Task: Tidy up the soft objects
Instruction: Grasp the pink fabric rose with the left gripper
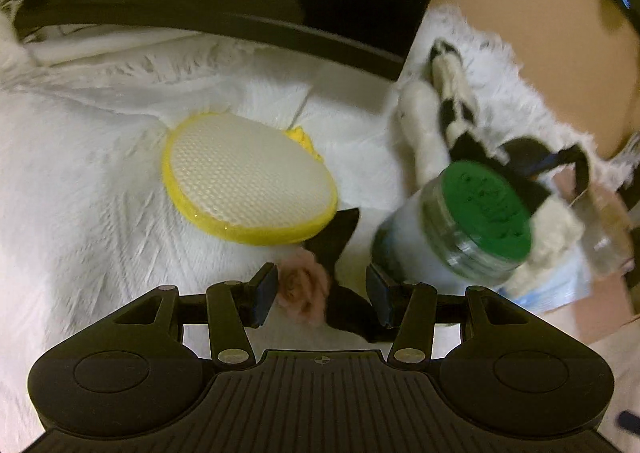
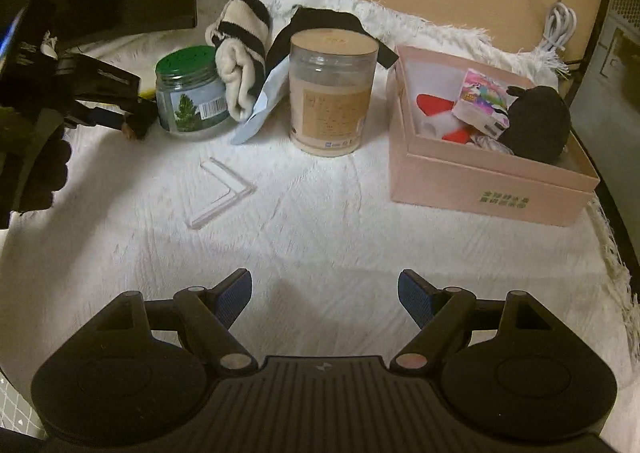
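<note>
A: Left wrist view: the left gripper (image 1: 322,295) points down at a white fringed cloth (image 1: 80,173), its jaws apart, with a small pink felt flower (image 1: 304,289) on a black ribbon (image 1: 340,237) lying between the pads. The frame does not show the pads pressing on it. A round yellow-rimmed mesh sponge (image 1: 248,177) rests on the cloth just beyond.

B: Right wrist view: no sponge here. The right gripper (image 2: 324,299) hangs over bare cloth with its jaws standing wide and nothing between them. Ahead sits a pink cardboard box (image 2: 480,189), holding a black plush item (image 2: 536,125), a colourful packet (image 2: 484,101) and something red and white.

A: The box is not seen from the left side. A green-lidded jar (image 1: 460,221) stands just right of the left gripper, blurred, with a cream-and-black striped sock (image 1: 440,109) behind it.

B: The same jar (image 2: 192,97) appears at upper left here, a tree on its label, the striped sock (image 2: 240,53) leaning against it. Beside them stand a taller jar with a tan lid (image 2: 332,93), a pale blue packet (image 2: 260,113) and a black fabric piece (image 2: 328,23). A clear plastic corner guard (image 2: 222,189) lies flat on the cloth in front.

A: And the left tool?

B: At the far left edge, dark and partly cut off, tips near the green-lidded jar.
</note>
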`<action>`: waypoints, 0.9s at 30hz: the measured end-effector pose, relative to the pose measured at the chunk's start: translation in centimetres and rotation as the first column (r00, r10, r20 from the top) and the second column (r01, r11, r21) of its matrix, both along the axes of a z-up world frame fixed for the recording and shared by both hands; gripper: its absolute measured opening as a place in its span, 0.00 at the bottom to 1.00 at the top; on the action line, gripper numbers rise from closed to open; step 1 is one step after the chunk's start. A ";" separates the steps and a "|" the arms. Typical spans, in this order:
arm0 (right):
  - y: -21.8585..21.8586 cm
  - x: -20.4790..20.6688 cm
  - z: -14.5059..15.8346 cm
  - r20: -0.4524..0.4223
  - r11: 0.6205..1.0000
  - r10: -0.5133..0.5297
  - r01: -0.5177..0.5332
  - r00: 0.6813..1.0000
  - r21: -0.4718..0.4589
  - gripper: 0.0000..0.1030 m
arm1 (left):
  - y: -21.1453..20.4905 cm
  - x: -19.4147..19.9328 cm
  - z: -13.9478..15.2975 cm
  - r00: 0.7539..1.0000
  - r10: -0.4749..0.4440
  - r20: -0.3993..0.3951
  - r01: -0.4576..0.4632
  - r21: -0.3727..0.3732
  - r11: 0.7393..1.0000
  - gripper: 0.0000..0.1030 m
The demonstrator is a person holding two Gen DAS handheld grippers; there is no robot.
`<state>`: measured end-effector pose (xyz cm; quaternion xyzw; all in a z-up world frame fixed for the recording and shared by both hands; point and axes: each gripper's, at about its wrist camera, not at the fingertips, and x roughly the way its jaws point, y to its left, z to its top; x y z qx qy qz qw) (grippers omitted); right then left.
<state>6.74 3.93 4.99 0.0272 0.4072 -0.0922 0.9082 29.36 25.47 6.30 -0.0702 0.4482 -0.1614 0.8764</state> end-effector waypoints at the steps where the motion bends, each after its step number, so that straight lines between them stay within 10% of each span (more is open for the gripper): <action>1: 0.2 0.1 0.0 -0.001 1.000 -0.004 0.004 1.000 -0.003 0.79 | -0.2 0.2 -0.5 1.000 -0.010 0.003 0.010 0.017 1.000 0.49; 3: 0.5 0.5 0.2 -0.003 1.000 -0.005 0.005 1.000 -0.009 0.79 | -0.2 0.0 -1.0 0.999 -0.037 0.038 0.036 0.032 0.999 0.35; 11: 2.5 6.2 0.4 0.059 0.996 0.073 -0.076 0.996 0.040 0.76 | 3.1 -2.7 -0.1 0.995 -0.081 0.062 0.081 -0.003 0.997 0.33; 27: 4.3 9.8 0.5 0.039 0.983 0.183 -0.183 0.982 -0.010 0.06 | 8.6 -7.1 2.5 1.000 -0.011 0.022 0.013 -0.087 0.996 0.33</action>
